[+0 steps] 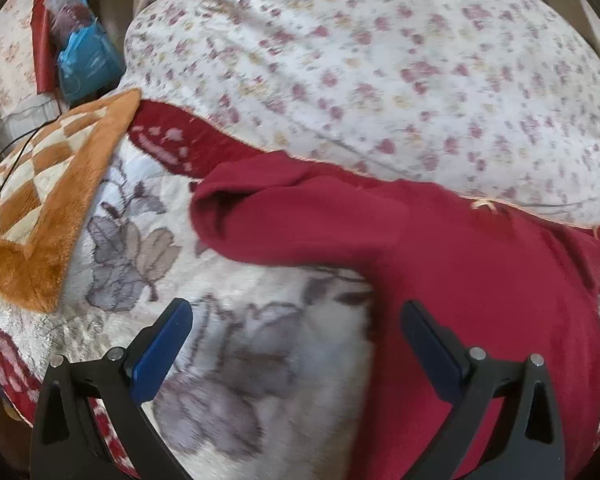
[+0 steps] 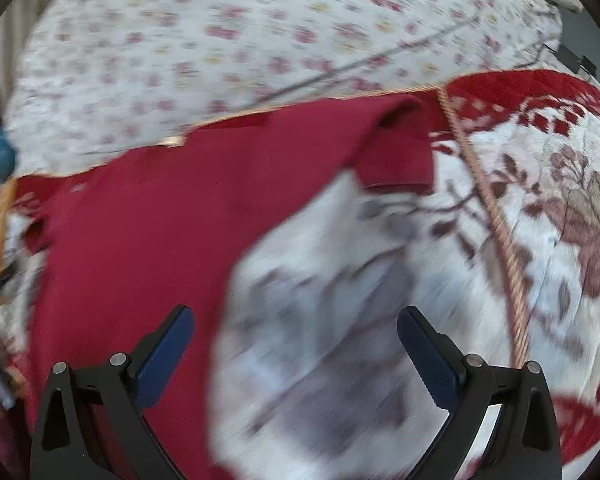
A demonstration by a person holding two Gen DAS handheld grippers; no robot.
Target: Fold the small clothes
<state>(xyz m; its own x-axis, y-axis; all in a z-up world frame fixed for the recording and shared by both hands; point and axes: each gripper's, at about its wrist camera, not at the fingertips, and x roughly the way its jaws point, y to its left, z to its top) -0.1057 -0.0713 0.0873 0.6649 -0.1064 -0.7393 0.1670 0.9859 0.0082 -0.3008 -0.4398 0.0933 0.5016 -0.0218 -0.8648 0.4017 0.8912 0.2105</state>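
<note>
1. Right under my two tools is a big soft blanket [image 1: 260,320] with grey and brown flowers and a red edge. It covers most of the bed near me, and it looks blurry in both views.

2. Behind it lies a white sheet with small pink flowers [image 1: 380,60]. It fills the far half of both views.

3. On the blanket lies the red shirt [image 1: 460,280], the thing I have to fold. It is spread out flat. Its body runs down toward me, and its far edge is close to where the flowered sheet starts. From the left wrist view, one sleeve [image 1: 260,216] points left. From the right wrist view, the other sleeve [image 2: 396,152] points right, and its end is bent down.

4. An orange and white checked pillow [image 1: 48,200] sits at the left, on top of the blanket, and a thin black cord crosses it.

5. My left tool [image 1: 298,340] is spread wide and holds nothing. Its right finger [image 1: 428,352] hangs over the red shirt. Its left finger is over the blanket.

6. My right tool [image 2: 294,344] is spread wide too, with nothing in it. Its left finger [image 2: 164,356] hangs over the shirt.

7. A blue plastic bag [image 1: 84,60] lies far off at the top left.
</note>
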